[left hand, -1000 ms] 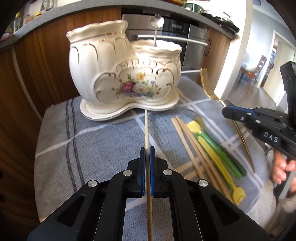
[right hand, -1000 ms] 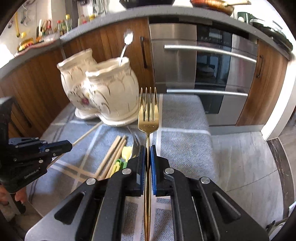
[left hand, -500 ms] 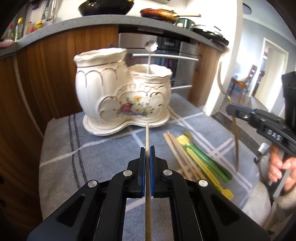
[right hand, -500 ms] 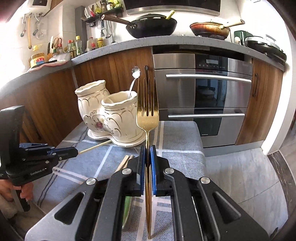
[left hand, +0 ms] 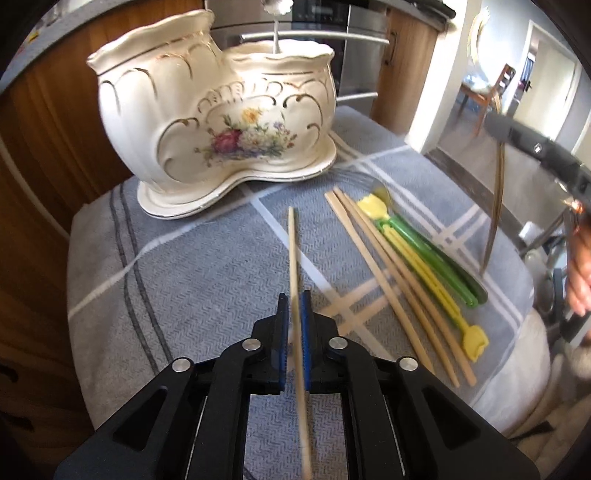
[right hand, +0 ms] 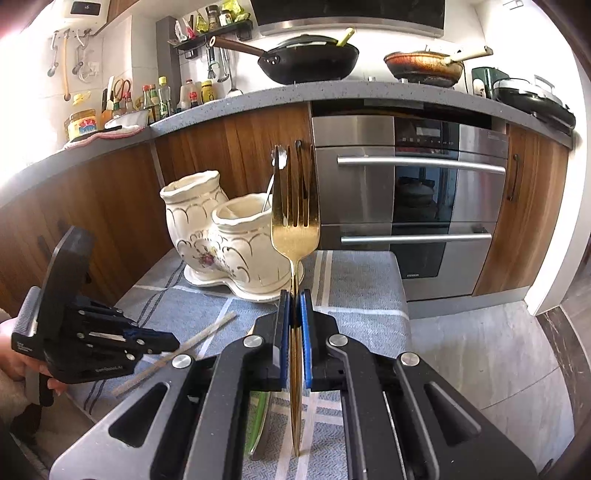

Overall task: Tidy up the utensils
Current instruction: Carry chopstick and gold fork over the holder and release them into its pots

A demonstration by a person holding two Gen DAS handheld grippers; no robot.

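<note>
A cream ceramic two-pot utensil holder [left hand: 221, 122] with painted flowers stands on a grey checked cloth [left hand: 184, 266]; it also shows in the right wrist view [right hand: 221, 240]. A silver spoon [left hand: 275, 22] stands in its lower pot. My left gripper [left hand: 293, 317] is shut on a wooden chopstick [left hand: 293, 258], held above the cloth and pointing at the holder. My right gripper [right hand: 294, 317] is shut on a gold fork [right hand: 295, 229], held upright with tines up, to the right of the holder.
Several wooden chopsticks [left hand: 388, 273], a yellow utensil [left hand: 417, 269], a green utensil [left hand: 436, 258] and a metal fork lie on the cloth's right half. Wooden cabinets [right hand: 110, 206] and a steel oven [right hand: 410, 199] stand behind. The cloth's right edge drops to the floor.
My left gripper has moved closer to the holder and tilted down, the chopstick now blurred. My right gripper has risen, lifting the fork higher and more upright.
</note>
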